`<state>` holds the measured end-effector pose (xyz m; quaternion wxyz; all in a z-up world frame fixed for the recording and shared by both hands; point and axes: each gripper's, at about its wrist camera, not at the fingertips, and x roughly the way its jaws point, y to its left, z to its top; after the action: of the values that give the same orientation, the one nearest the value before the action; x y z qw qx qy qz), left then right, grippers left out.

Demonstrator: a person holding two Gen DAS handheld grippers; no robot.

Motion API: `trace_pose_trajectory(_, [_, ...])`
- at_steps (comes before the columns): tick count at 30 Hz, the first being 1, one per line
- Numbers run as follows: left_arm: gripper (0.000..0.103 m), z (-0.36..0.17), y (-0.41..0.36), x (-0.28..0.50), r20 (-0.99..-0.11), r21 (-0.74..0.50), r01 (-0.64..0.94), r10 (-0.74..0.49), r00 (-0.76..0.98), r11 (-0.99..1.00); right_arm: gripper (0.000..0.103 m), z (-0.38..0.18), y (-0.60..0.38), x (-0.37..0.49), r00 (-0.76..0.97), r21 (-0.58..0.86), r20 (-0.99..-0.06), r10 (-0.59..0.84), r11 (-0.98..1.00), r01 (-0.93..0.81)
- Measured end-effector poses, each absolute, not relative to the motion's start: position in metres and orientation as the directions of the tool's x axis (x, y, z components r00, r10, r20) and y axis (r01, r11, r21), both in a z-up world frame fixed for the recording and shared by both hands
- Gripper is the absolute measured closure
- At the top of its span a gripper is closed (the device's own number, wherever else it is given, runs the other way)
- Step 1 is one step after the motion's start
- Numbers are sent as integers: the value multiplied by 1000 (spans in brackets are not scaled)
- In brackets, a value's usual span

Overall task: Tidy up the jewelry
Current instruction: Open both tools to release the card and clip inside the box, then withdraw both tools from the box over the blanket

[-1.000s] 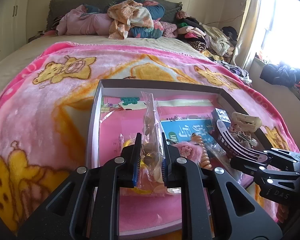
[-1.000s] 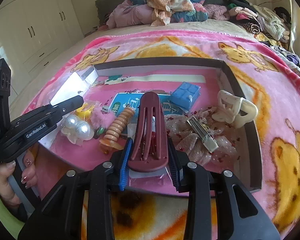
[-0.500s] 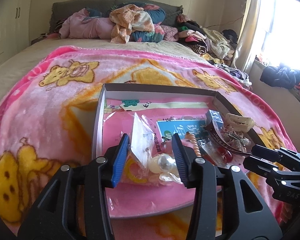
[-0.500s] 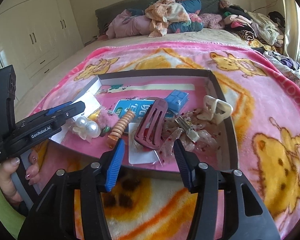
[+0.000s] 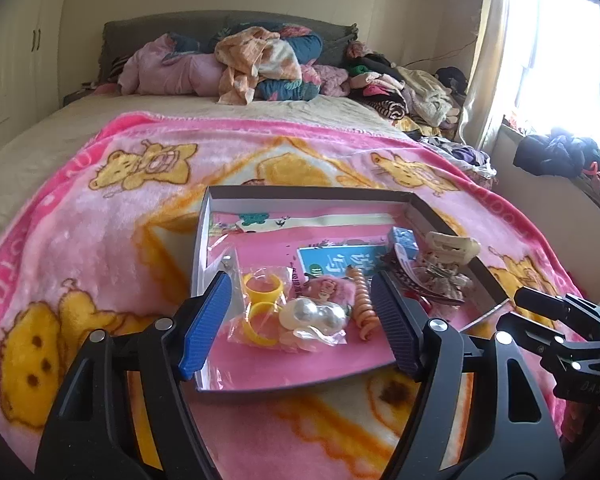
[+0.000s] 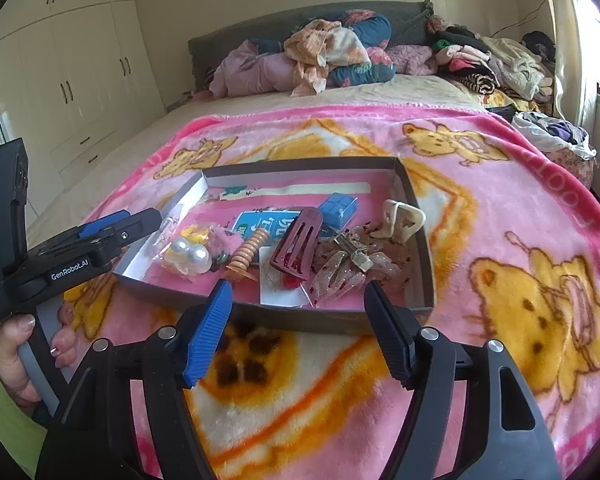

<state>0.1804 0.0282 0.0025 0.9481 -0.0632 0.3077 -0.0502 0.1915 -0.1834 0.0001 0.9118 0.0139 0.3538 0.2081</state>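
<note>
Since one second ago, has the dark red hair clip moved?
Yes. The hair clip has left the opening right gripper and now lies in the box, between the orange coil and the bow.

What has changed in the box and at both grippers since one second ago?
The left hand-held gripper let go of the plastic bag of pearls, the right hand-held gripper the dark red hair clip. Both now lie in the box. Both grippers pulled back, jaws opening with nothing between them. The box and the cream claw clip stayed.
</note>
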Motion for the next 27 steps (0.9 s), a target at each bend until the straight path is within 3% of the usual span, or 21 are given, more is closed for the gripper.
trace_pose_trajectory(4, [24, 9, 21, 168, -569, -138, 67, -135, 811, 988, 36, 7, -192, 180, 681, 179, -620, 391, 915, -362])
trace_pose_trajectory(9, [12, 14, 15, 152, -549, -126, 75, -133, 825, 989, 25, 15, -201, 166, 712, 175, -589, 381, 921, -348])
trace_pose_trajectory(15, [12, 15, 11, 132, -531, -128, 75, -132, 837, 989, 13, 21, -213, 142, 765, 149, -536, 357, 932, -331])
trace_pose_trajectory(27, [12, 15, 3, 97, -486, -107, 59, -104, 868, 993, 7, 24, -229, 118, 862, 149, -408, 302, 953, -263])
